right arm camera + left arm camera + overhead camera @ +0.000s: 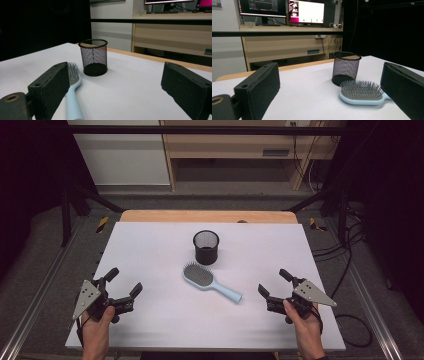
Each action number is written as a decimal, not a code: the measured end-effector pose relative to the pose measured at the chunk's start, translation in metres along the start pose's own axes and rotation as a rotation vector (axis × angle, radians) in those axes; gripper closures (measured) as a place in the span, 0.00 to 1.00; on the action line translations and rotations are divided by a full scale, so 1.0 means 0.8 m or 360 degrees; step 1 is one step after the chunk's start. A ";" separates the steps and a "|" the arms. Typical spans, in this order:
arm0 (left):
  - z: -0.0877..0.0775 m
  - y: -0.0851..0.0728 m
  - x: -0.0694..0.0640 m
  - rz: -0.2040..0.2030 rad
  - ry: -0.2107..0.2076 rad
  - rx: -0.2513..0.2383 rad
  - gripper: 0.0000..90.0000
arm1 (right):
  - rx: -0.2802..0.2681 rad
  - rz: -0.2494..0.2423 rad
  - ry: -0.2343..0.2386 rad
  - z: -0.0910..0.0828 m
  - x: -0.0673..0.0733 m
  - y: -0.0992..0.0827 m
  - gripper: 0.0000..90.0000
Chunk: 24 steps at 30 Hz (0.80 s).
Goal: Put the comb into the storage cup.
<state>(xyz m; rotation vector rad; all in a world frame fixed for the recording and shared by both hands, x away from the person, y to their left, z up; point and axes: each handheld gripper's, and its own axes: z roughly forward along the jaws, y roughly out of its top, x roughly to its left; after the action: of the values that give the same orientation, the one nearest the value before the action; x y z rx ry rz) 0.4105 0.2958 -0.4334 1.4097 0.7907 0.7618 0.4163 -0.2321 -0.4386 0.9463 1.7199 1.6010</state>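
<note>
A light blue hairbrush (210,282) lies bristles-up in the middle of the white table (150,250), its handle pointing toward the near right. Just behind it stands an upright black mesh cup (206,247). My left gripper (124,285) rests near the front left corner, open, with nothing between its jaws. My right gripper (273,282) sits near the front right, open and empty, just right of the handle's tip. The left gripper view has the hairbrush (361,93) and mesh cup (345,68) ahead to the right. In the right gripper view the hairbrush (73,100) lies by the left jaw, the mesh cup (94,57) beyond.
A wooden strip (207,216) borders the table's far edge. Behind it stand wooden shelving (240,145) and a black rail (210,129). Cables (350,270) trail beside the right edge. Monitors (305,12) sit on a desk far back.
</note>
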 end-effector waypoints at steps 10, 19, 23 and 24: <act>0.001 -0.001 -0.002 0.0008 0.0019 0.0035 0.03 | 0.0147 0.0059 0.0004 0.004 0.003 -0.002 0.06; -0.001 -0.003 -0.002 0.0003 0.0045 0.0050 0.03 | 0.0406 0.0095 -0.0002 0.015 0.010 -0.010 0.07; -0.002 -0.004 -0.001 -0.0002 0.0048 0.0056 0.03 | 0.0564 0.0011 -0.0063 0.031 0.014 -0.009 0.11; -0.002 -0.004 0.000 -0.0003 0.0050 0.0056 0.03 | 0.0586 0.0019 -0.0053 0.034 0.014 -0.008 0.11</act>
<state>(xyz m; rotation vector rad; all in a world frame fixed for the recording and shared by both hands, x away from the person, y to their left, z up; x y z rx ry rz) 0.4088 0.2964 -0.4363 1.4314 0.8328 0.7735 0.4318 -0.2073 -0.4470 1.1486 2.0291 1.2886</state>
